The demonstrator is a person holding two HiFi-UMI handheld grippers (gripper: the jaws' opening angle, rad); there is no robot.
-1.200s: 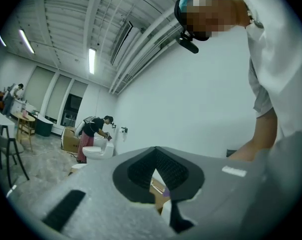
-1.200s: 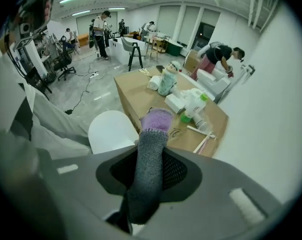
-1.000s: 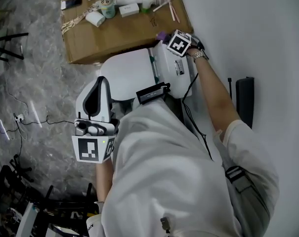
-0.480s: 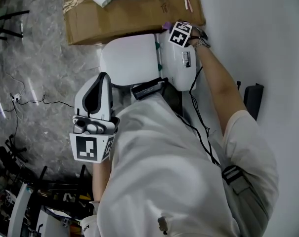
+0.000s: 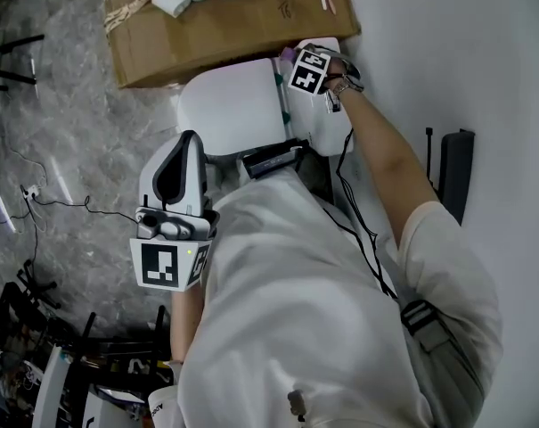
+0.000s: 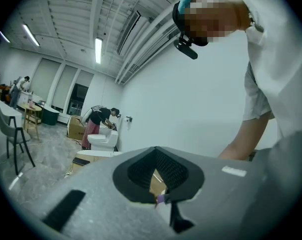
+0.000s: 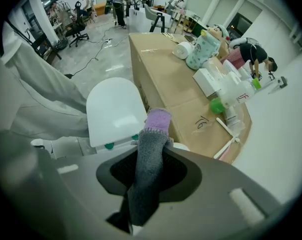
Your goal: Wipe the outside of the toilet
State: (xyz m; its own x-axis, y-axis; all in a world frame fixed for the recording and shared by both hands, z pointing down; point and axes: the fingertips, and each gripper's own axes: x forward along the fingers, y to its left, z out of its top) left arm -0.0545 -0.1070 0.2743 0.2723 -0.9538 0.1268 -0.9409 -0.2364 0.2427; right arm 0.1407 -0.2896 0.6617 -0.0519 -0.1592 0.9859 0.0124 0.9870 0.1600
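Cardboard box [image 5: 224, 27] beside toilet [image 5: 232, 112]; right tongs [image 7: 151, 143] clamp a cloth [image 7: 157, 120], left tongs [image 6: 158, 198] closed, empty.

1. The grey-white left tool [image 5: 187, 145], with its black-and-white marker cube, is held close by the person's left side. Its jaws are pressed together with nothing between them.
2. The left forearm [image 5: 185, 321] runs back under the white shirt.
3. The bare right arm [image 5: 385, 163] reaches forward, almost straight.
4. The right tool [image 5: 294, 62] at the end of that arm is clamped on a grey knitted cloth with a purple end [image 7: 150, 174], which pokes out past the tips.
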